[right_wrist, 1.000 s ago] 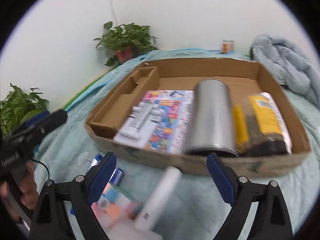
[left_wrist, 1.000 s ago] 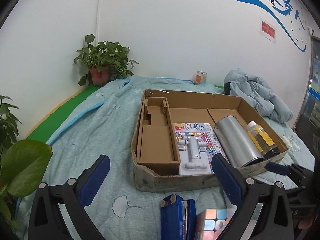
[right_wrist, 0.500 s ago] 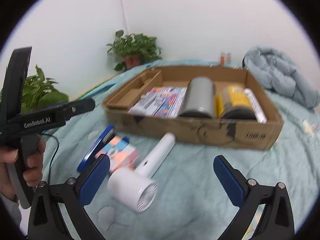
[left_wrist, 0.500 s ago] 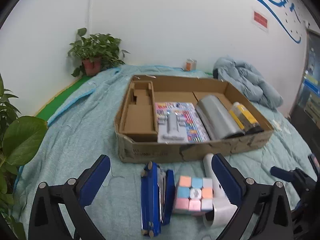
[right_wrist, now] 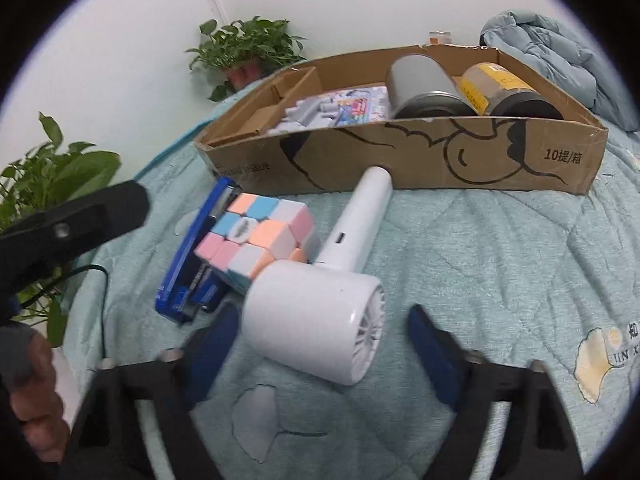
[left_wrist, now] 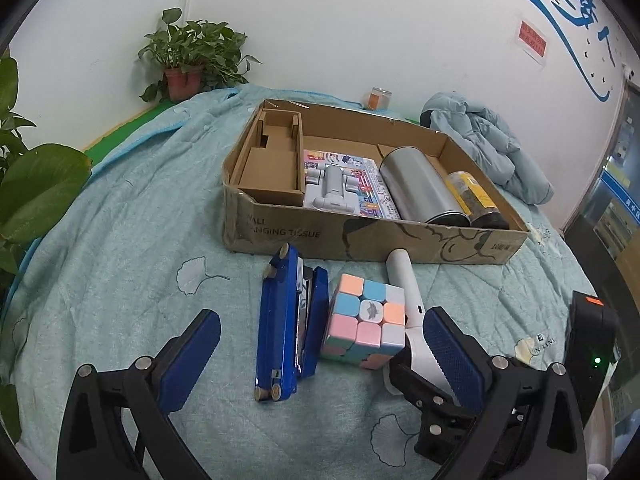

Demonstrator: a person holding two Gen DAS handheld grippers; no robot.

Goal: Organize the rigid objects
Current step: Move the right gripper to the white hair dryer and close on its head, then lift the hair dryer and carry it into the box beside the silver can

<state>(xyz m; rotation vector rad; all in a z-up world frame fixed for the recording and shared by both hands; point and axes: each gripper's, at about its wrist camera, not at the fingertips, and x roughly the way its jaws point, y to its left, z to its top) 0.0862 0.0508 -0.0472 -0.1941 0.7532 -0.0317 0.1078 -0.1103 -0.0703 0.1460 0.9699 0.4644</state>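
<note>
From the left wrist view, the left tongs [left_wrist: 320,356] are spread wide over a teal quilt [left_wrist: 120,240], gripping nothing. Between their 2 blue pads lie a blue stapler [left_wrist: 286,320] and, touching its right side, a pastel puzzle cube [left_wrist: 366,320]. A white handheld fan [left_wrist: 412,308] lies just right of the cube, its handle tip touching the front wall of a cardboard box [left_wrist: 360,236]. Inside the box are a printed card with a grey holder [left_wrist: 332,192], a silver can [left_wrist: 420,188] and a yellow-labelled jar [left_wrist: 474,196], side by side.

From the right wrist view, the right tongs [right_wrist: 320,340] are closing, with the round white head of the fan [right_wrist: 316,316] between the pads; the left pad is blurred and looks about to touch it, the right pad is apart. The cube [right_wrist: 256,236] leans against the stapler [right_wrist: 192,256]. A hand [right_wrist: 32,396] holds the other tool at the left edge.
</note>
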